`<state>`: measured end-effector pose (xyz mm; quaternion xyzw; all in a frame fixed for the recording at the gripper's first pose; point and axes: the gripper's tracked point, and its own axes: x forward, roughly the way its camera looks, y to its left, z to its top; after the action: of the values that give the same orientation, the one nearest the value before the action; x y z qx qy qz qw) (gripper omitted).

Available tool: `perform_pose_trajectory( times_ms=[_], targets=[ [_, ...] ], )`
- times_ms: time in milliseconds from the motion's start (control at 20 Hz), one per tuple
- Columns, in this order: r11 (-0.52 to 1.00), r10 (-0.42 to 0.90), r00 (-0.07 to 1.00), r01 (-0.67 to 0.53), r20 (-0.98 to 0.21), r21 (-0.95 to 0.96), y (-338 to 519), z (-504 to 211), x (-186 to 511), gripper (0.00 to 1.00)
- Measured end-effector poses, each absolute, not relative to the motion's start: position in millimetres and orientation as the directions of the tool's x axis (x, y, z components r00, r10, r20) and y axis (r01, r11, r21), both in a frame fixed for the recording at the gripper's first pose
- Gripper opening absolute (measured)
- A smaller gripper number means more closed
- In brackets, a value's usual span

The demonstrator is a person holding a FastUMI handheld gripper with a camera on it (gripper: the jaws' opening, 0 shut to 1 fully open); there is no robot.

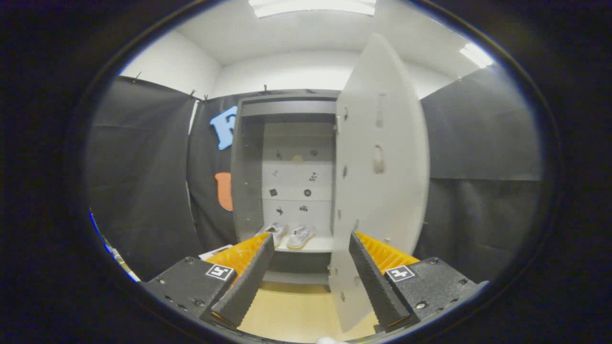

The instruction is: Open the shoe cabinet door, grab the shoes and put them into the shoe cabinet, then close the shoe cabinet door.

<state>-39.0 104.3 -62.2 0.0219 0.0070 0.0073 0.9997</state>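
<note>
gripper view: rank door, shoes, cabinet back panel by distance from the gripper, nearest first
1. Door: swung open, its lower edge between the open fingers of the gripper.
2. Shoes: a pair on the cabinet's bottom shelf, beyond the fingers.
3. Back panel: behind the shoes, farthest.

Grey shoe cabinet (248, 157) with pale grey door (382, 191), white shoes (289, 235), light wooden floor (291, 310).

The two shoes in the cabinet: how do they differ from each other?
The left shoe sits partly behind the left finger, while the right shoe shows whole in the gap between the open fingers. The left shoe lies nearer the cabinet side wall, and the right shoe nearer the open door. Both are pale, side by side on the bottom shelf, toes pointing outward.
</note>
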Motion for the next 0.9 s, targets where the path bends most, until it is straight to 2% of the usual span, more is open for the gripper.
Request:
perform_pose_trajectory(
  times_ms=[250, 450, 900],
  targets=[
    [0.993, -0.117, 0.993, 0.118, -0.028, 0.025, 10, -80, -78, 1.00],
    [0.985, -0.170, 0.983, 0.172, -0.065, 0.030, -55, -94, -66, 1.00],
    [0.995, -0.013, 0.988, 0.028, -0.154, 0.097, -60, -126, 21, 1.00]
  ],
)
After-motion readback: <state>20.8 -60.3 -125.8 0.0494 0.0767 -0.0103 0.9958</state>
